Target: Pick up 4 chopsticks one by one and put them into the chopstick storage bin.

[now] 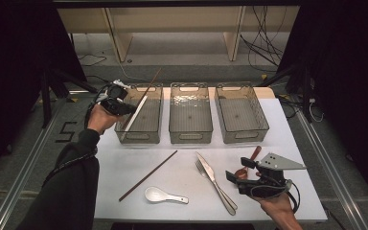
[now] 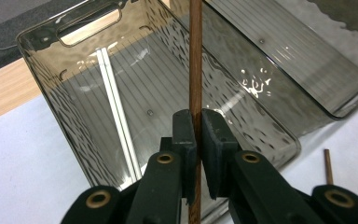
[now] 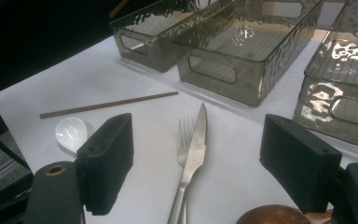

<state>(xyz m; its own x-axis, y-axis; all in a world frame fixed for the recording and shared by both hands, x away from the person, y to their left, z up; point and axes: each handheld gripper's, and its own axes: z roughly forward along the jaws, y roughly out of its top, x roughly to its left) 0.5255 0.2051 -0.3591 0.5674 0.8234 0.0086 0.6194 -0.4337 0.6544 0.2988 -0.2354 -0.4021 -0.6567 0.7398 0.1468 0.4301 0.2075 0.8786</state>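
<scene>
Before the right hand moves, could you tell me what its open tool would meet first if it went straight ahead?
Probably the knife and fork lying together on the table ahead of the right tool; depth is uncertain.

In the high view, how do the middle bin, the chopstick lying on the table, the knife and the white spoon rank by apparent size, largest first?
1. Middle bin, clearly the largest.
2. Chopstick lying on the table and knife: similar length, so I do not rank them; the chopstick is far thinner.
3. White spoon, the smallest.
</scene>
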